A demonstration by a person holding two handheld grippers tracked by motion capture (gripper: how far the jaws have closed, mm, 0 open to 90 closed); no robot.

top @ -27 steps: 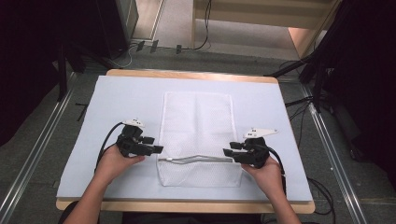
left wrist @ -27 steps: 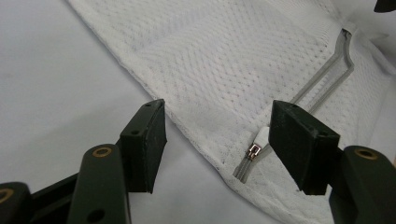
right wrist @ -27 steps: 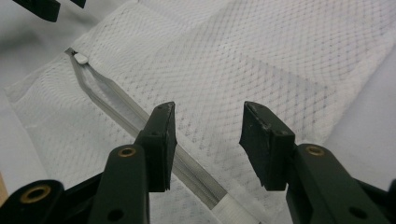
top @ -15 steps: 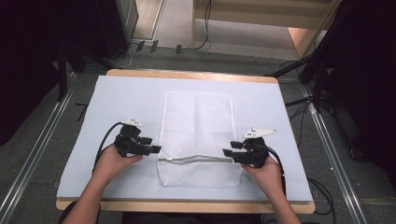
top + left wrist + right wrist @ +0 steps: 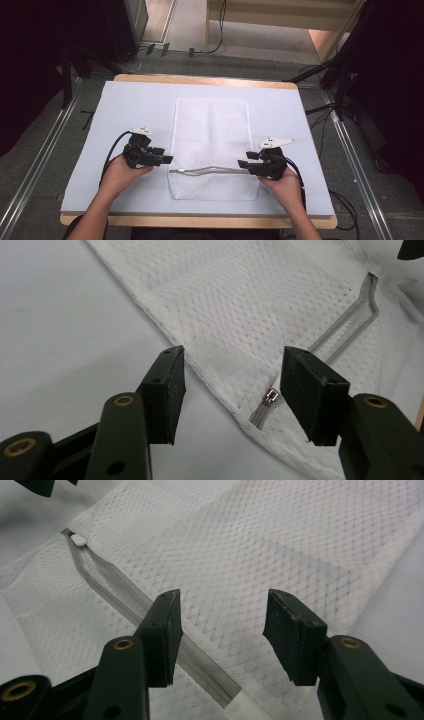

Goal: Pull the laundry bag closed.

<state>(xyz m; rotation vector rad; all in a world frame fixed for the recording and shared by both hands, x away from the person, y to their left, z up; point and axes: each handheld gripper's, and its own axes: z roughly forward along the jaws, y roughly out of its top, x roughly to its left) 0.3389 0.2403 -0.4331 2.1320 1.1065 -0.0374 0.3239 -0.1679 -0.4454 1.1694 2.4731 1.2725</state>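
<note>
Little has shifted: left hand-held gripper [image 5: 166, 160] edged outward, seemingly; jaws open astride mesh bag [image 5: 210, 130] edge; right hand-held gripper [image 5: 242, 163] open over zipper [image 5: 212, 170].

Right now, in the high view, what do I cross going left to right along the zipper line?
Left gripper → zipper pull → mesh bag middle → right gripper → bare table cover.
</note>
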